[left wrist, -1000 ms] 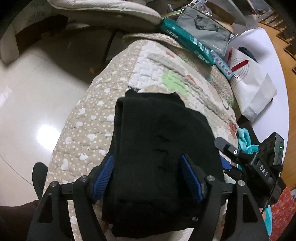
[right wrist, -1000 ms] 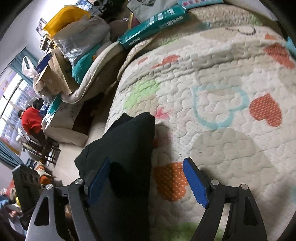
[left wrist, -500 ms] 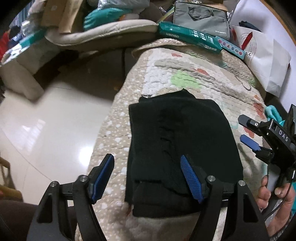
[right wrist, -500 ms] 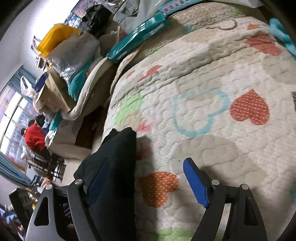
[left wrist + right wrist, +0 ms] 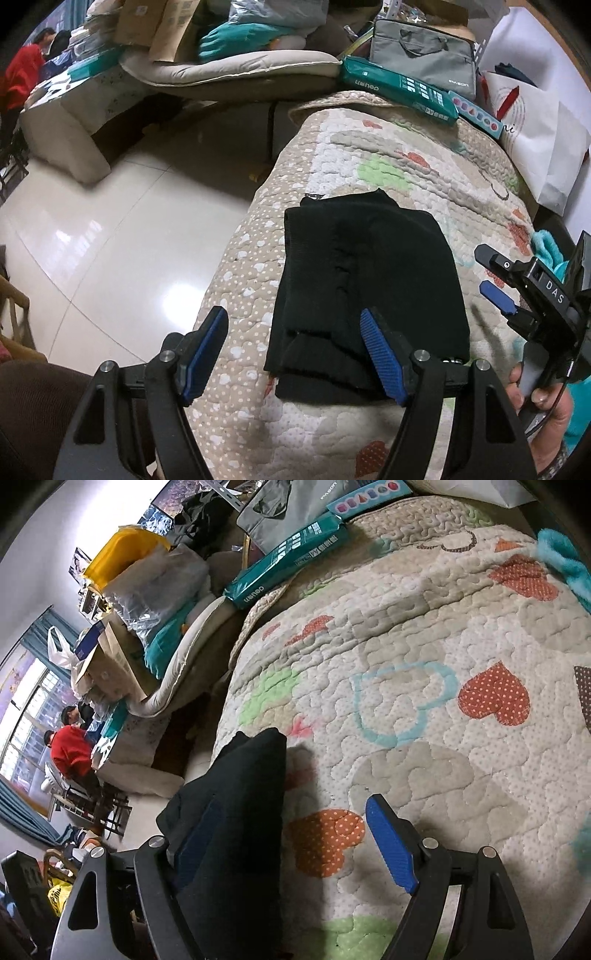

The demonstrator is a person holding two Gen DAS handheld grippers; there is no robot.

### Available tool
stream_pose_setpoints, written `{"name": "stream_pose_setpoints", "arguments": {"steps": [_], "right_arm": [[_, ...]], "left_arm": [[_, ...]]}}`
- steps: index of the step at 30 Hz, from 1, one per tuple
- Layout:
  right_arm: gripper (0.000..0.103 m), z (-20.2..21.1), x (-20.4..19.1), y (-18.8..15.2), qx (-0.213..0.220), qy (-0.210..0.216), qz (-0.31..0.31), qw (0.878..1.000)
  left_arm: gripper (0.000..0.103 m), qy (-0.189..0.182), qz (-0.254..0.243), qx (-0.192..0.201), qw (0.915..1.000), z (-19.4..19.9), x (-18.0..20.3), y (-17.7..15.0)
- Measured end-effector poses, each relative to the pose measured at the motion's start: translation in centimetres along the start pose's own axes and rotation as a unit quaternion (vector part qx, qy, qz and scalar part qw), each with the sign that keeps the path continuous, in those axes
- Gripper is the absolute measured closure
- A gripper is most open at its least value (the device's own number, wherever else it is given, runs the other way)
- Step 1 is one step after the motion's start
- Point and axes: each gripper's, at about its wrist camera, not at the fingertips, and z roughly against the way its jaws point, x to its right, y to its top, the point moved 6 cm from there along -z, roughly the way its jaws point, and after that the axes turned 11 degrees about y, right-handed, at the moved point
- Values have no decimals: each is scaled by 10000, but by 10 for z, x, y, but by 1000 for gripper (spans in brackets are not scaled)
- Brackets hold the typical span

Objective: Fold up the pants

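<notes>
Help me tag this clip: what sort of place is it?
Probably a lived-in home room, cluttered. Folded black pants lie on a heart-patterned quilt, with a cushion, boxes and bags piled behind, and a glossy tiled floor beside it.

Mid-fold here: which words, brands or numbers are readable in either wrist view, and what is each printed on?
"DAS": on the right gripper, seen from the left wrist view.
"deli": brand on the teal box, upside down; its other print is too small to read.
Grey laptop bag: small white logo, too blurred to read.
White paper bag: red graphic, lettering unreadable.
Black pants: no text.
</notes>
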Motion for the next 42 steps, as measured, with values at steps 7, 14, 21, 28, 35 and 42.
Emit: {"name": "stream_pose_setpoints", "arguments": {"steps": [7, 14, 21, 28, 35, 42], "right_arm": [[17, 2, -1, -1, -8, -31, 43, 10000], [17, 0, -3, -3, -19, -57, 83, 9999], [17, -5, 0, -8, -77, -120, 112, 9998], [17, -10, 6, -8, -92, -144, 88, 9998], [15, -25, 8, -17, -299, 149, 13, 9994], [13, -46, 1, -16, -484, 806, -232, 9953]], "left_arm": [[30, 40, 86, -43, 9999, 1, -3, -4], [30, 49, 94, -61, 9999, 0, -3, -5], [30, -164, 400, -257, 9987, -8, -13, -3], [30, -384, 813, -363, 9953, -25, -29, 12], [30, -817, 747, -602, 9920, -64, -21, 24], [29, -1681, 623, -926, 9794, -95, 10, 34]]}}
